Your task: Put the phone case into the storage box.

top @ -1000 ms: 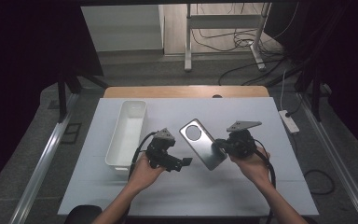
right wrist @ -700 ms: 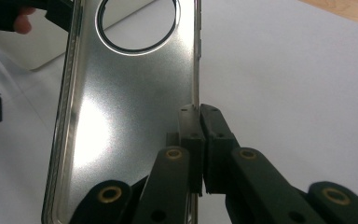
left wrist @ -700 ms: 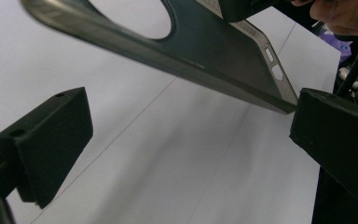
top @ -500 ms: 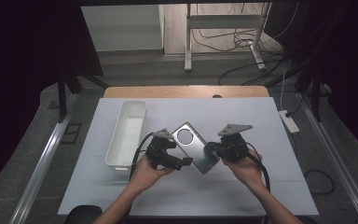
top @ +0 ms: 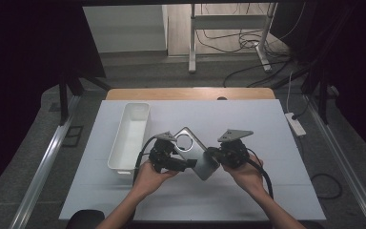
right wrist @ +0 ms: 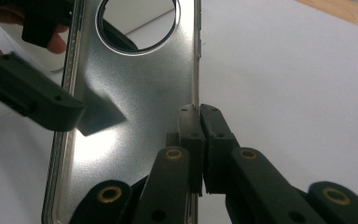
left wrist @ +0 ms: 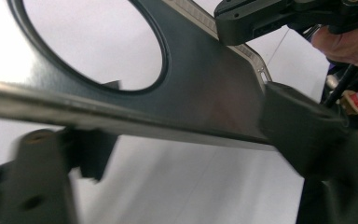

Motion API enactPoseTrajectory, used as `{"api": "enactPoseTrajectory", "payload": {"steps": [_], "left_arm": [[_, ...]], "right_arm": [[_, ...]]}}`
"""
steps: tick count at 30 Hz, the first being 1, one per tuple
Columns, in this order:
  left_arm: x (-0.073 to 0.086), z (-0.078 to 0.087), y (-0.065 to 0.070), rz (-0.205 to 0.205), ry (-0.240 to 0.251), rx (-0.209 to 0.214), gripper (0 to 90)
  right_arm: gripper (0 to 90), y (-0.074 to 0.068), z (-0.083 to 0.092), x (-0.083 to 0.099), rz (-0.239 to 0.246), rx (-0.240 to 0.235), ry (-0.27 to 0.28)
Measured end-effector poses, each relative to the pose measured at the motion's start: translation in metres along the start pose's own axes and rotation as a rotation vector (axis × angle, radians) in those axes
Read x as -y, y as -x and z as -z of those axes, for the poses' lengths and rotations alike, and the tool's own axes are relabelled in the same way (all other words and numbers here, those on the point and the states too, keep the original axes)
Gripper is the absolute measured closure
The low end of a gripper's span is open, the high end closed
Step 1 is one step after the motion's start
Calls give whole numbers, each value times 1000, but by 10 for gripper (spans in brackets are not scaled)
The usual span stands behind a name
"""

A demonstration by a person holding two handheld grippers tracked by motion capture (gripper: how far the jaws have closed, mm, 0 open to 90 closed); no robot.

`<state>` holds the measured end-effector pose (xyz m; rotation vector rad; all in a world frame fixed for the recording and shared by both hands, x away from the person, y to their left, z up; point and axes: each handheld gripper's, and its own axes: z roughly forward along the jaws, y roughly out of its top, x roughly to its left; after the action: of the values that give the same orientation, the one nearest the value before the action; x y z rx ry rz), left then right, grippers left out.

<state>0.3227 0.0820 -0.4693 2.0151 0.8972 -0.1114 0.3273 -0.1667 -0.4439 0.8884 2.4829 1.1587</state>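
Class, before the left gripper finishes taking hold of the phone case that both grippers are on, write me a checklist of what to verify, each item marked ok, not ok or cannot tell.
1. Right gripper clamped on the phone case edge: ok, jaws pinched on its rim.
2. Case between the left gripper jaws: ok, its edge runs across the gap; the jaws have just been closing.
3. Left pads pressing on the case: cannot tell, the picture is blurred there.
4. Case lifted off the table: ok, held tilted above it.
5. White tray out of the way: ok, it stands apart to the left.
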Motion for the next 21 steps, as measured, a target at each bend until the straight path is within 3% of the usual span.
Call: {"api": "enactPoseTrajectory", "payload": {"steps": [3,11,12,13,21], "left_arm": [[0,2,-1,22,4,14,409],[2,6,-10,107,44,146,717],[2,6,-10,107,44,146,765],[2,7,-11,113,49,161,765],[-2,11,-3,32,29,78,790]], "right_arm": [[885,0,1,0,3,5,6],[877,-3,-1,2,23,5,-1],[877,-3,-1,2,23,5,-1],[876,-4,-2,2,29,8,-6],[866,-4,-3,2,24,-12,-10]]}}
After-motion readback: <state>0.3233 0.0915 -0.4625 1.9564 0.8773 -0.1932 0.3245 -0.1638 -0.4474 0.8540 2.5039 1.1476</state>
